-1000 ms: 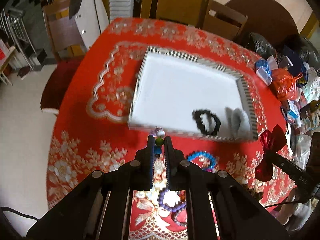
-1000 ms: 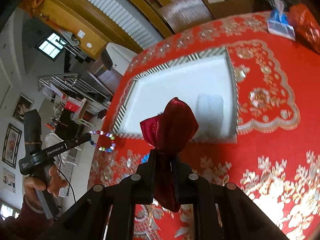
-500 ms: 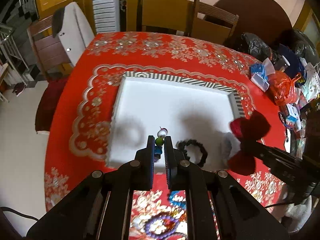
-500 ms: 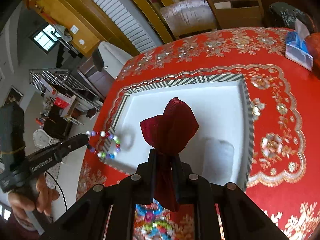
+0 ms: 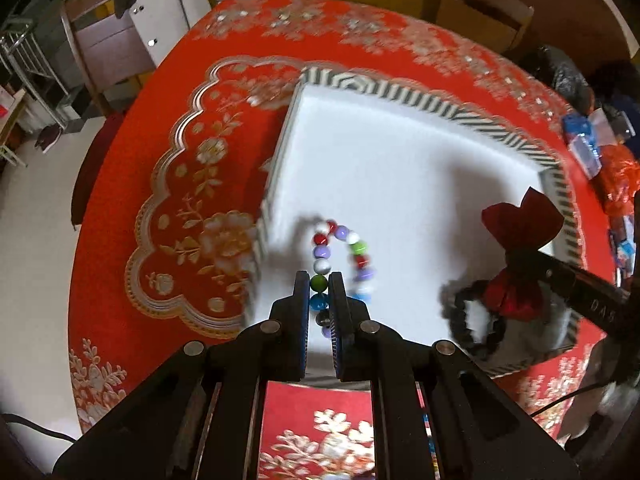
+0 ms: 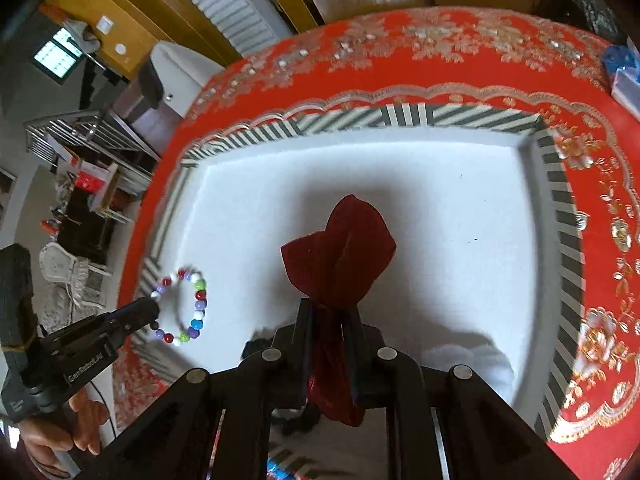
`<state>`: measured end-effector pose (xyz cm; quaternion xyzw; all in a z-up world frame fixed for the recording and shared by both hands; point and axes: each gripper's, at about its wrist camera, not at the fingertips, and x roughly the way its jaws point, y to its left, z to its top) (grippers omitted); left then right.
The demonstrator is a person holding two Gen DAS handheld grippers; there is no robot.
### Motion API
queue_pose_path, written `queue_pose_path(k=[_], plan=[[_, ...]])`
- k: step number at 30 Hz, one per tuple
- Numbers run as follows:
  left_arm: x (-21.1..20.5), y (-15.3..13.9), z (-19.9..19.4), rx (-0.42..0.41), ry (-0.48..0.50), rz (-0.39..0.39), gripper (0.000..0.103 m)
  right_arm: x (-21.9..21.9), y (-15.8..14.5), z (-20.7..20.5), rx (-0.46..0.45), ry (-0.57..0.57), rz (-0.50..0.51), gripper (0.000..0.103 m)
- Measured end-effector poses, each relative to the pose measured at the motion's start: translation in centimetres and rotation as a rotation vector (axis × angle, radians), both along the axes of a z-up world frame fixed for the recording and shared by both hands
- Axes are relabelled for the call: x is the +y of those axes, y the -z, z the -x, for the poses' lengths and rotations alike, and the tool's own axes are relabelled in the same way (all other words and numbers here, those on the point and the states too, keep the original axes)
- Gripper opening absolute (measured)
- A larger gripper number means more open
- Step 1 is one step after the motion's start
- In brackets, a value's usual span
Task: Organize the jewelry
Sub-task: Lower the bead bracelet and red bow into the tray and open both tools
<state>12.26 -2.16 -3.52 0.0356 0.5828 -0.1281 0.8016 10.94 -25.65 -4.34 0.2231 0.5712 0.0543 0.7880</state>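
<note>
Now both tools hang over the white tray (image 6: 558,208) with the striped rim, which sits on the red flowery tablecloth (image 5: 168,184). The tray looks like the place where the jewelry goes, so that is likely why both things are held above it.

The left gripper (image 5: 320,292) pinches the colorful bead bracelet (image 5: 344,252) by a few beads at one end. Its jaws are pressed close on a green bead and a blue bead. The rest of the loop hangs free past the tips, low over the near left corner of the tray. Holding just one side lets the loop dangle open, so it can likely lie flat when it is let go.

The right gripper (image 6: 328,316) squeezes the dark red bow (image 6: 338,256) at its thin middle, where there is something small to grab. The puffy part sticks up past the tips, over the middle of the tray.

A black bracelet (image 5: 468,320) already lies in the tray's near right corner, just below the bow in the left view. The bow should land beside it, not on it, I think.
</note>
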Motion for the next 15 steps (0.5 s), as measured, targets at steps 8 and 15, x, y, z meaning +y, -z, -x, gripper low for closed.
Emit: queue_pose_path(k=[8,15], plan=[[0.5,0.7,0.3,0.002,-0.017,-0.026,0.03,-0.5,-0.1,0.0,-0.001,0.026,0.033,0.026],[0.5,-1.2,2.3,-0.026,-0.023,0.001,0.051,-1.0,-3.6,2.8,-0.06,0.062,0.008,0.041]])
